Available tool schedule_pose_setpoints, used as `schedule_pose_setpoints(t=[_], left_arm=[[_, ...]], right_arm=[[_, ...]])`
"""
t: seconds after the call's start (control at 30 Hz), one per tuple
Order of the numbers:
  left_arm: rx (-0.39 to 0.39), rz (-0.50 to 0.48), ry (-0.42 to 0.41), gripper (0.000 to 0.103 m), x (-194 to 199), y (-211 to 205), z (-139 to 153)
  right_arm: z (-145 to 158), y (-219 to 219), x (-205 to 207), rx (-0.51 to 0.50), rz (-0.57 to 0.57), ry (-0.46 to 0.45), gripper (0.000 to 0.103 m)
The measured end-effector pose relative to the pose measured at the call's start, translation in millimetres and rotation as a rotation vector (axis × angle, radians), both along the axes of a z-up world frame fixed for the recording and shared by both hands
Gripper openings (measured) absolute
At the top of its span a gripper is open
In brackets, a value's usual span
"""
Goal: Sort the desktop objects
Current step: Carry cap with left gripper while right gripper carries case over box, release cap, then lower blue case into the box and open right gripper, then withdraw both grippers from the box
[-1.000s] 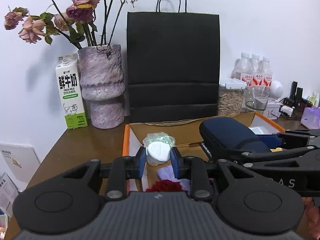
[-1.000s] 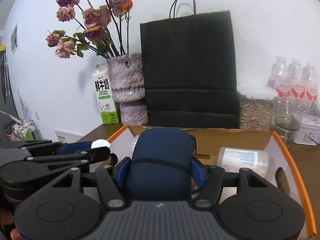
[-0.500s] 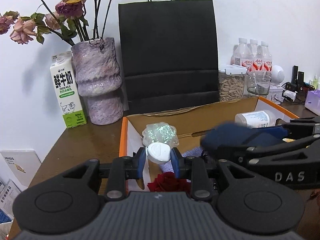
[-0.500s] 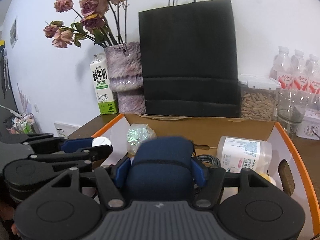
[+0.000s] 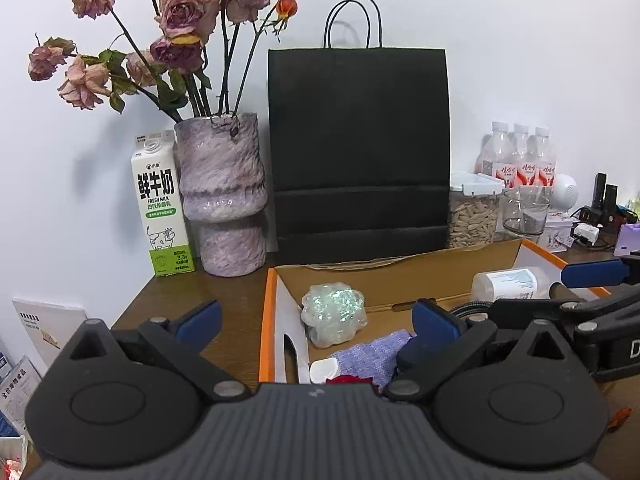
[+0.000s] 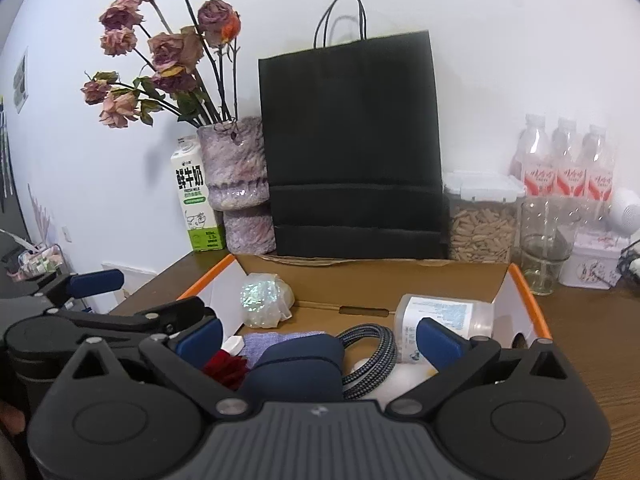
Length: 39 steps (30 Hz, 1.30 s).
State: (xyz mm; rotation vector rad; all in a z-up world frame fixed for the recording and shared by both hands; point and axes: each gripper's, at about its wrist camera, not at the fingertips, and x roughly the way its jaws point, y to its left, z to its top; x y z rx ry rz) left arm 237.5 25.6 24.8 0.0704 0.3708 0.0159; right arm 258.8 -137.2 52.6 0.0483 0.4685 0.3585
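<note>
An orange-edged cardboard box [image 5: 267, 320] [image 6: 524, 292] stands on the brown desk. In it lie an iridescent wrapped lump [image 5: 334, 314] [image 6: 262, 300], a purple cloth [image 5: 370, 356], a small white capped item [image 5: 324, 371], a red flower [image 6: 224, 368], a navy case [image 6: 298, 368], a braided cable [image 6: 370, 354] and a white bottle [image 6: 444, 318] [image 5: 510, 284]. My left gripper [image 5: 316, 324] is open and empty above the box's left part. My right gripper [image 6: 318, 338] is open and empty just above the navy case.
A black paper bag [image 5: 358, 152], a purple vase of dried roses [image 5: 222, 196] and a milk carton [image 5: 162, 206] stand behind the box. A seed jar [image 6: 482, 220], a glass [image 6: 544, 248], water bottles [image 6: 568, 160] and a tin [image 6: 596, 260] stand at the back right.
Both grippers have opened. The left one has let the white capped item fall into the box; the right one has let the navy case down into the box.
</note>
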Motion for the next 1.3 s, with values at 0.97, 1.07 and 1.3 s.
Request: schedule_pose_setpoints(t=[0.97, 1.07, 1.3], left_arm=[[-0.065, 0.061, 0.004, 0.103, -84.4, 8.4, -19.4], [-0.061, 0.064, 0.017, 0.103, -90.6, 6.8, -24.4], [-0.045, 0.070, 0.038, 0.103, -107.7, 1.7, -36.3]], right_arm=[[-17.2, -14.1, -89.3, -0.112, -0.019, -0.033, 0.103], [-23.0, -17.2, -99.3, -0.109, -0.025, -0.020, 0.103], [-38.4, -26.8, -116.9, -0.106, -0.047, 0.016, 0.103]])
